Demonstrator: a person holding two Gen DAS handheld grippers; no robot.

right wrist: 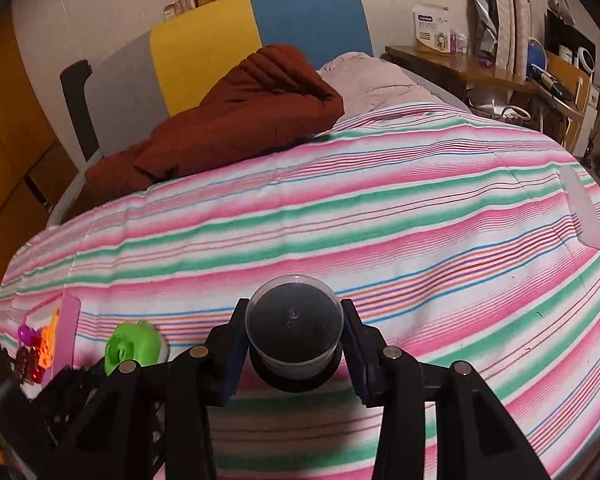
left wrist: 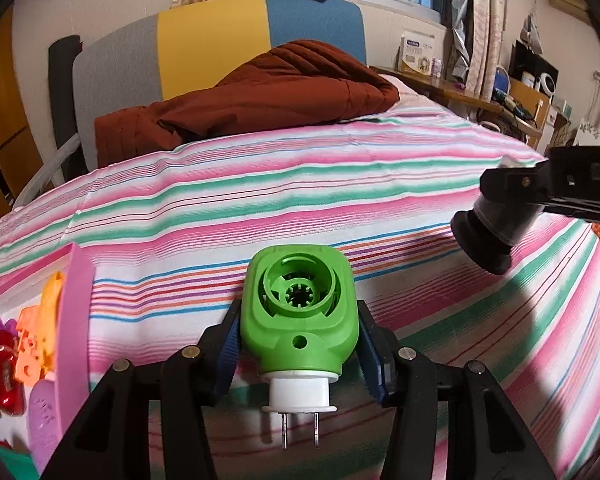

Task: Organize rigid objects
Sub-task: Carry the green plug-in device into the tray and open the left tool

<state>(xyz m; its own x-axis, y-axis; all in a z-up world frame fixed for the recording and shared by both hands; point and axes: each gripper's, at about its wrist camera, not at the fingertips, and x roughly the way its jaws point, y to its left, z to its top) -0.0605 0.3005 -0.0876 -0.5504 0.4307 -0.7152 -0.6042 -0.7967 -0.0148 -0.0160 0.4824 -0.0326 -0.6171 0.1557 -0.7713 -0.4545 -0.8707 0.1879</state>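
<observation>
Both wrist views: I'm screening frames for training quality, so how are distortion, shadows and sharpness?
Left wrist view: strong fisheye bowing of the striped bedspread, dark vignette corners, green plug-in device sharp, hard shadow at right. Right wrist view: same bowing, clear-capped black container sharp, edges soft, shadow beneath the claw.

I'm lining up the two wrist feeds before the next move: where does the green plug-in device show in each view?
Left wrist view: the green plug-in device sits at bottom centre, clamped in the left gripper, prongs toward the camera.
Right wrist view: it appears small at lower left, beside the pink tray.
Shared landmark: the pink tray with small colourful toys, at the left edge in the left wrist view too.
</observation>
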